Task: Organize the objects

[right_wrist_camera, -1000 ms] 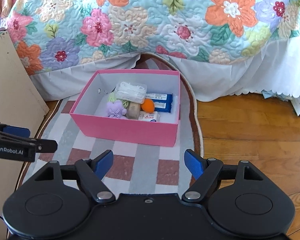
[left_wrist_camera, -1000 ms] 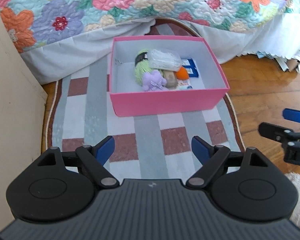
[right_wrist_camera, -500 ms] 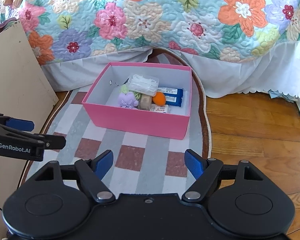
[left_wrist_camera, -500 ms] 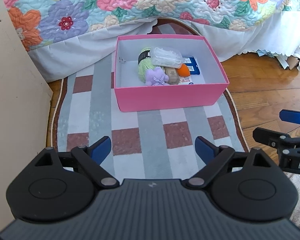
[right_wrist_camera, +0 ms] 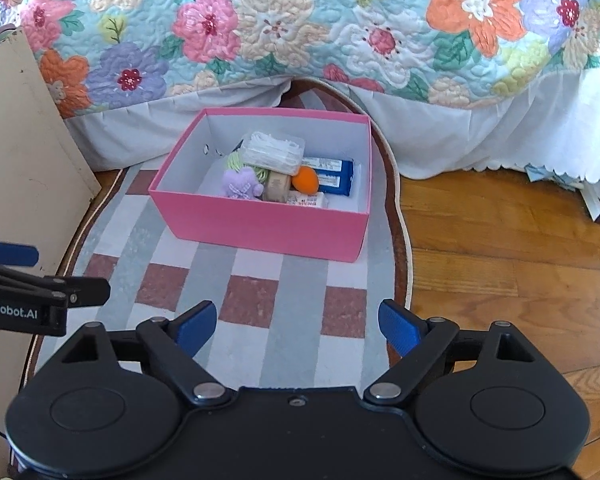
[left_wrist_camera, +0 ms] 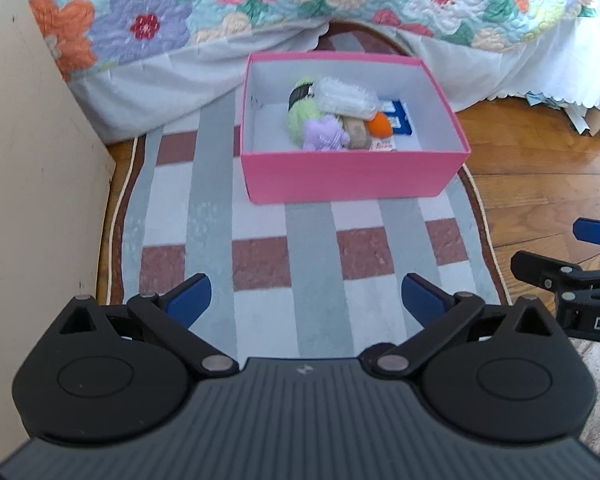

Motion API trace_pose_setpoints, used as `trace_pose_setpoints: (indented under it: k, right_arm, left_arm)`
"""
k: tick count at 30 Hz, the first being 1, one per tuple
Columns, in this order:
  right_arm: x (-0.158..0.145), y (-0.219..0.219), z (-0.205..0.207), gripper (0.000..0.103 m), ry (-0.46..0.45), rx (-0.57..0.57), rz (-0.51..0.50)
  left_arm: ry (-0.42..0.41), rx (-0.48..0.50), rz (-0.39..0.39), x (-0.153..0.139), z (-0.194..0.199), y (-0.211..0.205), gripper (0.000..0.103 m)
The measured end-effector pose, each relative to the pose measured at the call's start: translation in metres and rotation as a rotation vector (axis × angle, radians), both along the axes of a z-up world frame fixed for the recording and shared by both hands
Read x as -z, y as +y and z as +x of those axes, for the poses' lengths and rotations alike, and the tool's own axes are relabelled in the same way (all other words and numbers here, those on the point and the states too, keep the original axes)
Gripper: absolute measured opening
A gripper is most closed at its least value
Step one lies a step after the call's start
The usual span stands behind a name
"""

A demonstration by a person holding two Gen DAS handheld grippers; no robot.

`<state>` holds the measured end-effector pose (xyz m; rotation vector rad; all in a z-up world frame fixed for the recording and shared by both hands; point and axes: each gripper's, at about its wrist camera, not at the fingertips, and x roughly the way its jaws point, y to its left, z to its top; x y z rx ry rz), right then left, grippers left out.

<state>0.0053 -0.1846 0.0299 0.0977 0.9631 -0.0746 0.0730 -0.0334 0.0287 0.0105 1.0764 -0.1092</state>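
Observation:
A pink box [left_wrist_camera: 352,178] [right_wrist_camera: 260,226] stands on a striped rug by the bed. Inside lie a green yarn ball [left_wrist_camera: 302,114], a purple plush [left_wrist_camera: 324,134] [right_wrist_camera: 240,184], a clear packet [left_wrist_camera: 346,96] [right_wrist_camera: 274,150], an orange ball [left_wrist_camera: 380,125] [right_wrist_camera: 305,179], a blue pack [right_wrist_camera: 334,176] and a small tan item [right_wrist_camera: 277,187]. My left gripper [left_wrist_camera: 306,300] is open and empty, well short of the box. My right gripper [right_wrist_camera: 296,326] is open and empty, also short of the box. Each gripper shows at the edge of the other's view.
The striped rug [left_wrist_camera: 260,256] [right_wrist_camera: 256,292] lies on a wood floor [right_wrist_camera: 500,240]. A flowered quilt [right_wrist_camera: 300,28] hangs over the bed behind the box. A beige panel [left_wrist_camera: 32,184] [right_wrist_camera: 24,152] stands at the left. Papers [right_wrist_camera: 596,200] lie at the far right.
Both grippers have drawn back from the box and lifted a little, so it looks smaller and farther. Both stayed open and empty.

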Motion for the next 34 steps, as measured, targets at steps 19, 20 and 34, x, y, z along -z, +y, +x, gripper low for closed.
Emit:
trace_pose_setpoints:
  k: [19, 20, 34]
  right_arm:
    - [0.008, -0.002, 0.002, 0.091, 0.064, 0.042, 0.015]
    - [0.008, -0.002, 0.002, 0.091, 0.065, 0.042, 0.012]
    - [0.003, -0.001, 0.001, 0.091, 0.055, 0.047, 0.003]
  left_arm:
    - [0.079, -0.062, -0.012, 0.019, 0.011, 0.007, 0.103]
    - [0.081, -0.059, -0.005, 0.019, 0.011, 0.007, 0.103]
    - [0.074, -0.018, 0.016, 0.02, 0.012, 0.006, 0.103]
